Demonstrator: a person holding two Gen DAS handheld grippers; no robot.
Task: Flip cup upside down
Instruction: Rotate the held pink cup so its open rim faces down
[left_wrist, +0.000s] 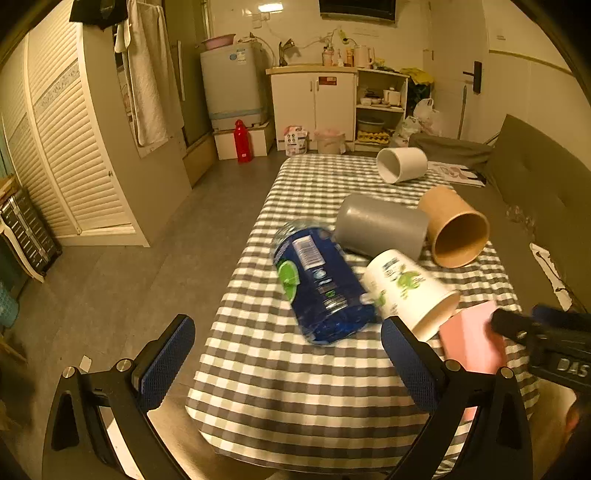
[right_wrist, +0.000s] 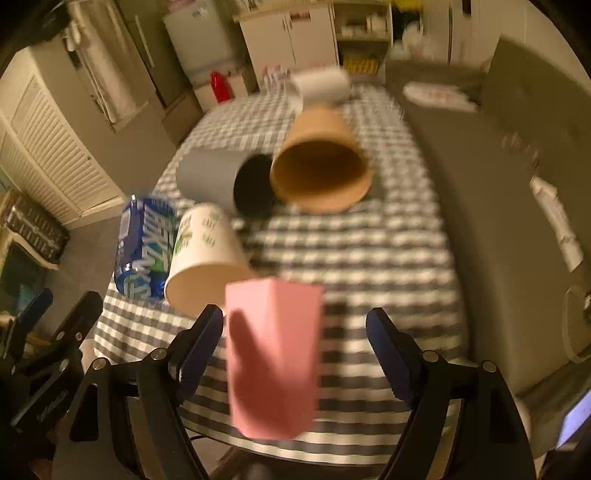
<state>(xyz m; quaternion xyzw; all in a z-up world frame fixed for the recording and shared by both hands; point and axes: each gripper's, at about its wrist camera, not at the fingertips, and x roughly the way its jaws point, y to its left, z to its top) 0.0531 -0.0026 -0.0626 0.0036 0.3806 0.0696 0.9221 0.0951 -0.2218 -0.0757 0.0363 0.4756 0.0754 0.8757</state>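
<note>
A pink cup (right_wrist: 271, 354) stands at the near edge of the checkered table (right_wrist: 369, 251), between the fingers of my right gripper (right_wrist: 295, 332), which is open around it without touching. It shows in the left wrist view (left_wrist: 471, 343) with the right gripper beside it. My left gripper (left_wrist: 288, 347) is open and empty at the table's near left edge. A white printed paper cup (left_wrist: 406, 288) lies on its side just beyond the pink cup; it also shows in the right wrist view (right_wrist: 203, 254).
A blue bottle (left_wrist: 317, 284), a grey cup (left_wrist: 380, 225), a brown paper cup (left_wrist: 458, 229) and a white cup (left_wrist: 402, 164) lie on their sides on the table. A grey sofa (left_wrist: 535, 192) runs along the right. Floor lies to the left.
</note>
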